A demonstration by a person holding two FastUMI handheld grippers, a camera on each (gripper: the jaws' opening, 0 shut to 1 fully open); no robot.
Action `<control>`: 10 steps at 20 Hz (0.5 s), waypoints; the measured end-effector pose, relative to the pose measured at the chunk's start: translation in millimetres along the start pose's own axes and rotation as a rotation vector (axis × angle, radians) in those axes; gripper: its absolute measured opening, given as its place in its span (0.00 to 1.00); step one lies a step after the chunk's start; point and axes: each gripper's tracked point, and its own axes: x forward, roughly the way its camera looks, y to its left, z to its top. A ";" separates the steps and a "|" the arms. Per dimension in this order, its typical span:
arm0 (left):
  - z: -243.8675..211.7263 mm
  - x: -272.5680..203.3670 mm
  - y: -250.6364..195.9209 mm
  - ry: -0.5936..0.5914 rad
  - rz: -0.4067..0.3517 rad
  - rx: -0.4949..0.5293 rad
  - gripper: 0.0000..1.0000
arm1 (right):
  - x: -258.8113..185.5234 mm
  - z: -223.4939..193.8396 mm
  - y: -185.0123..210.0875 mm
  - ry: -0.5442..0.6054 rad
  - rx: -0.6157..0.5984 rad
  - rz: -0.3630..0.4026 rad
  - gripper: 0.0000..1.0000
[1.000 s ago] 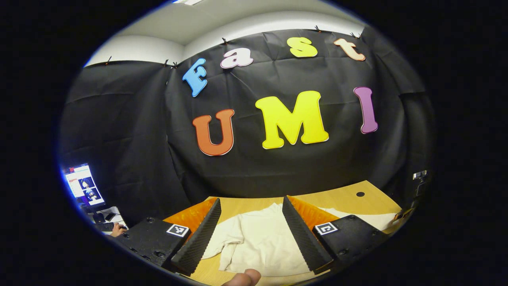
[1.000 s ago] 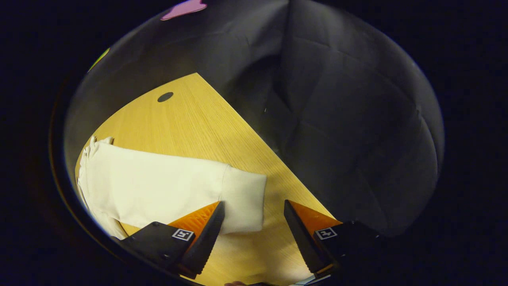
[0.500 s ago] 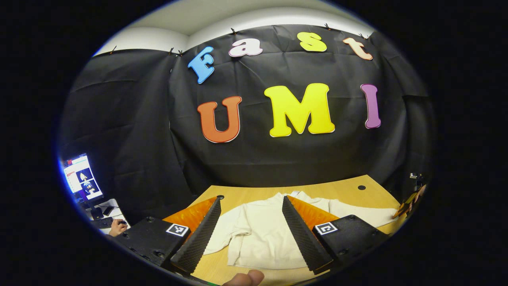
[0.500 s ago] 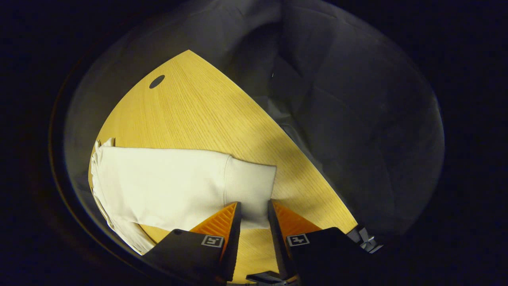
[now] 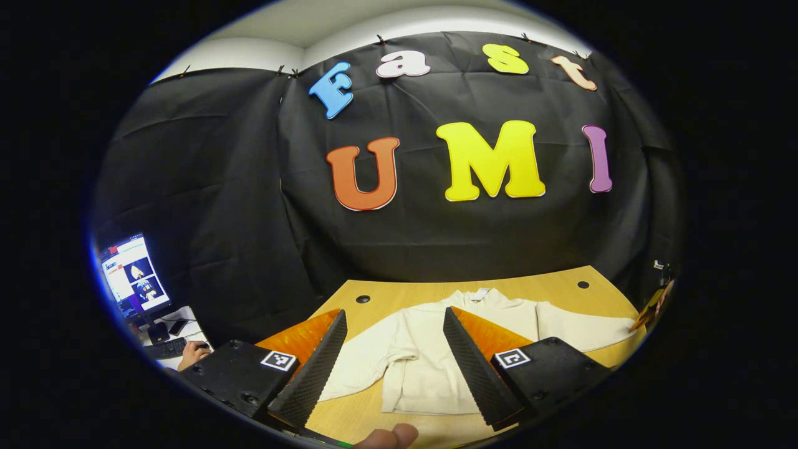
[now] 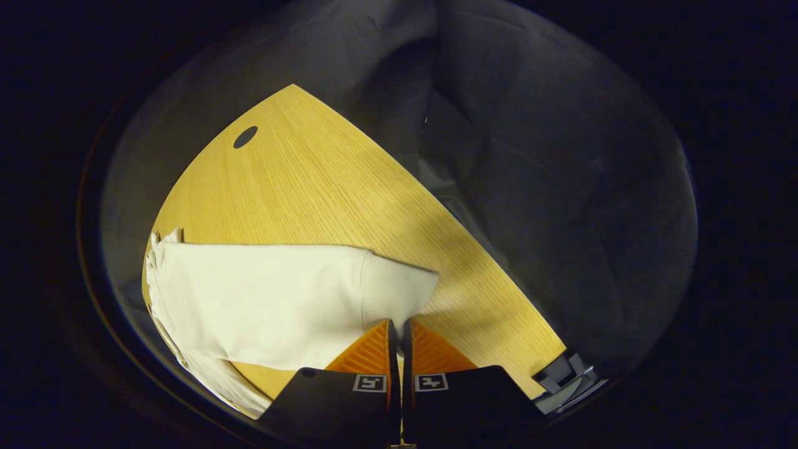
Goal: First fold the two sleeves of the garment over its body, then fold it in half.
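A cream long-sleeved garment [image 5: 430, 362] lies flat on the wooden table [image 5: 548, 287], collar toward the wall. Its left sleeve is bent inward, and its right sleeve [image 5: 580, 330] stretches out to the table's right side. My left gripper [image 5: 394, 312] is open and hovers near the front of the table, apart from the cloth. In the right gripper view the same sleeve [image 6: 262, 299] lies across the table [image 6: 312, 187]. My right gripper [image 6: 398, 324] is shut on the cuff [image 6: 399, 287], whose near edge is pinched up between the fingers.
The table's right edge [image 6: 474, 237] runs diagonally just beyond the cuff, with dark cloth below it. Cable holes [image 5: 362, 299] [image 5: 583, 284] [image 6: 245, 136] sit near the far corners. A monitor [image 5: 131, 274] and a person's hand [image 5: 193, 354] are at the far left.
My right gripper went from open around the cuff to shut on it, and the cuff's edge has puckered upward. The left gripper view now takes in more of the garment and table.
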 end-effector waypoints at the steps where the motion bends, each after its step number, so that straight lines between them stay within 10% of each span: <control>1: 1.0 1.4 1.7 -0.006 0.000 0.003 0.99 | -3.2 -0.5 0.3 -0.002 -0.004 -0.001 0.01; 10: -6.8 23.4 13.5 -0.032 -0.058 -0.005 0.99 | -88.0 11.9 53.9 -0.106 -0.134 0.029 0.01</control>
